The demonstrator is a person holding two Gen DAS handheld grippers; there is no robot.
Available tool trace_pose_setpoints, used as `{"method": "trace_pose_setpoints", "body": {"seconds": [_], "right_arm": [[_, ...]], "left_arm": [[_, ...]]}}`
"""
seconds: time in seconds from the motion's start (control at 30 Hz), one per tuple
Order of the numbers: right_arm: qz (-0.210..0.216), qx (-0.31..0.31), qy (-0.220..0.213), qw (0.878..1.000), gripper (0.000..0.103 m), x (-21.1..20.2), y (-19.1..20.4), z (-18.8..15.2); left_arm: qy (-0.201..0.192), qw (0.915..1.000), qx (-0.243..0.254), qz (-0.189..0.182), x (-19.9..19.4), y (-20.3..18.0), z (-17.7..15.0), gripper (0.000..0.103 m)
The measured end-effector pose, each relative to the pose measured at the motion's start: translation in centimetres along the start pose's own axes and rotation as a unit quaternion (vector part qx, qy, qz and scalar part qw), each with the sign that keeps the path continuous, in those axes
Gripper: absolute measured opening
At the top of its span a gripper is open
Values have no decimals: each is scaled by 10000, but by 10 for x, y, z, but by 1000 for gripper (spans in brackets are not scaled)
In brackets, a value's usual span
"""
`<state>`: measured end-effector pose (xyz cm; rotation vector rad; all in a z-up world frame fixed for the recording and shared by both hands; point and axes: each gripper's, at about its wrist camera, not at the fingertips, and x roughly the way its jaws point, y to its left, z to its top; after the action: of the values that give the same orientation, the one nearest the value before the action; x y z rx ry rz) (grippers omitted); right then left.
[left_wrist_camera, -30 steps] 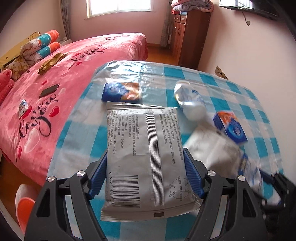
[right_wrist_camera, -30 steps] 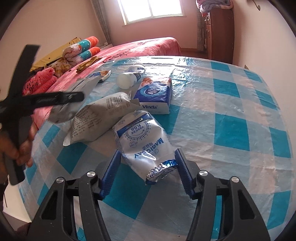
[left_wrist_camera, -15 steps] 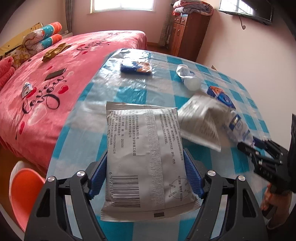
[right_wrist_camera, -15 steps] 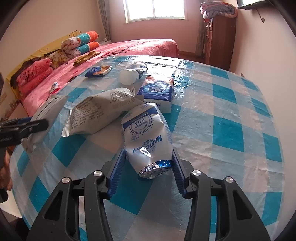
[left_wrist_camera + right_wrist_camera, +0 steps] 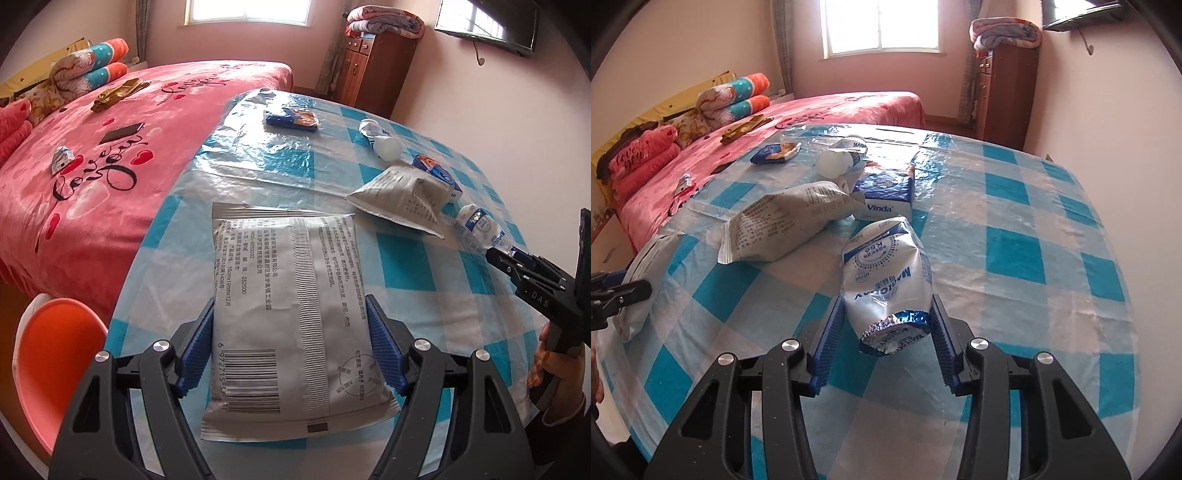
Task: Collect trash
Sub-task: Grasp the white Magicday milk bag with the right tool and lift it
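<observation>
My left gripper (image 5: 290, 310) is shut on a flat grey printed packet (image 5: 280, 258), held over the near left edge of the checked table (image 5: 406, 269). My right gripper (image 5: 886, 306) has a crumpled white-and-blue packet (image 5: 886, 266) between its blue pads, which touch both its sides while the jaws are still closing. More trash lies further back on the table: a second grey packet (image 5: 783, 221), a blue tissue pack (image 5: 886, 192), a crushed plastic bottle (image 5: 842, 155) and a blue snack wrapper (image 5: 775, 151).
A pink bed (image 5: 110, 147) runs along the table's left side, with a phone and small items on it. An orange chair (image 5: 55, 354) stands by the near left corner. A wooden cabinet (image 5: 1004, 92) is against the far wall.
The left gripper has drawn back toward the table's near left edge with the grey packet. The right jaws have narrowed onto the white-and-blue packet, which has tipped more upright.
</observation>
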<state>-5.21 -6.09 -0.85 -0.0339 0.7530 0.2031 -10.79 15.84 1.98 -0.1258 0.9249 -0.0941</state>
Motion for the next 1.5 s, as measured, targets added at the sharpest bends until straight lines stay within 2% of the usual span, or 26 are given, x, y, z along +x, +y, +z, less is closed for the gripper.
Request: {"method": "trace_pose_setpoints", "body": {"seconds": [0.33, 0.97, 1.03, 1.17, 1.3, 1.33, 1.4, 1.43, 1.5], "right_arm": [[-93, 150, -125, 9998, 47, -23, 0, -10], [104, -276, -249, 9993, 45, -61, 43, -20], [128, -323, -269, 9990, 43, -65, 48, -20], [236, -375, -193, 9988, 26, -68, 56, -22], [179, -466, -27, 9988, 25, -60, 63, -28], [252, -428, 38, 9988, 25, -57, 63, -29], [296, -309, 89, 9990, 36, -48, 61, -30], [304, -265, 62, 9992, 48, -46, 60, -31], [359, -195, -2, 9992, 53, -41, 59, -30]], "left_arm": [[-125, 9998, 56, -117, -15, 11, -15, 76], [-93, 9994, -149, -291, -28, 32, -35, 76], [-105, 9994, -172, -296, -29, 34, -36, 76], [-105, 9992, -212, -325, -30, 37, -37, 76], [-101, 9991, -233, -342, -30, 38, -38, 76], [-108, 9991, -232, -348, -31, 38, -38, 76], [-109, 9990, -231, -357, -32, 38, -39, 76], [-111, 9990, -236, -360, -33, 38, -40, 76], [-112, 9989, -252, -373, -33, 39, -41, 76]]}}
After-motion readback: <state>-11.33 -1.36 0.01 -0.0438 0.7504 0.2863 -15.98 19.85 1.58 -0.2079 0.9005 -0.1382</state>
